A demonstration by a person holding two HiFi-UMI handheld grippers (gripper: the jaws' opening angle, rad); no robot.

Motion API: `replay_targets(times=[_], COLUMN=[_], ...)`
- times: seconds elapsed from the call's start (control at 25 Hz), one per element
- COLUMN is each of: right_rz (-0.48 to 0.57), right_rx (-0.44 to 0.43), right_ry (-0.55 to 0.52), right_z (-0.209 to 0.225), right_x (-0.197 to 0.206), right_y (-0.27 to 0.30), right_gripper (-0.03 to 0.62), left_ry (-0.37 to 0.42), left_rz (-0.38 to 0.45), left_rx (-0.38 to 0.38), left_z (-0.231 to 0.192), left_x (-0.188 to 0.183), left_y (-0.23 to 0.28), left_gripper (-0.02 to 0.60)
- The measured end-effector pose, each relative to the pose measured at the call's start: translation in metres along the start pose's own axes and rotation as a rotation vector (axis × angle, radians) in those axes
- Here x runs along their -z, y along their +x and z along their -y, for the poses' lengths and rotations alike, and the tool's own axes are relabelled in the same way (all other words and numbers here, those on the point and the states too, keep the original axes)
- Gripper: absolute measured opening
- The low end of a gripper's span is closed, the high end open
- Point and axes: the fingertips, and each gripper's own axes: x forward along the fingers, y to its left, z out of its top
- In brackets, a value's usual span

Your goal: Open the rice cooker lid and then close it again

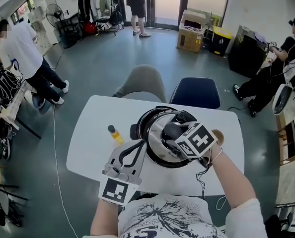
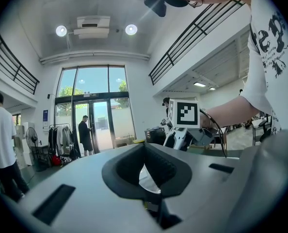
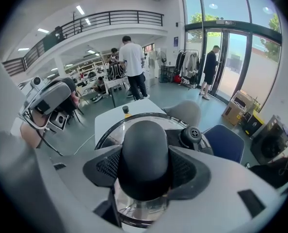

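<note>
A white table with rounded corners carries two things. The rice cooker stands on the half of the top nearer the person, a round dark-rimmed body under a shiny lid that has a black knob at its middle. Whether the lid sits fully down on the rim cannot be told. A small yellow bottle with a black cap is just to the left of the rice cooker, close to it but apart from its wall; whether it stands or lies is unclear. The top is bare white to the left of the rice cooker beyond the bottle, to its right, and on its far side up to the table's far edge
</note>
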Motion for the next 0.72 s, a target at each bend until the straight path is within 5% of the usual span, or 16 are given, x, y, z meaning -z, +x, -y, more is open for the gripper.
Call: replay_targets(times=[0.32,0.72], right_rz=[-0.010,-0.028], right_rx=[0.044,0.078], right_ry=[0.022,0.064], right_z=[0.011,0.031], right_x=[-0.051,-0.054], right_y=[0.054,0.086], right_gripper=[0.293,0.293], left_ry=[-0.007,0.004], left_rz=[-0.002,-0.029], left_rx=[0.049,0.107], left_z=[-0.069,-0.096], left_x=[0.027,0.052], left_y=[0.010,0.028], left_gripper=[0.014,0.014])
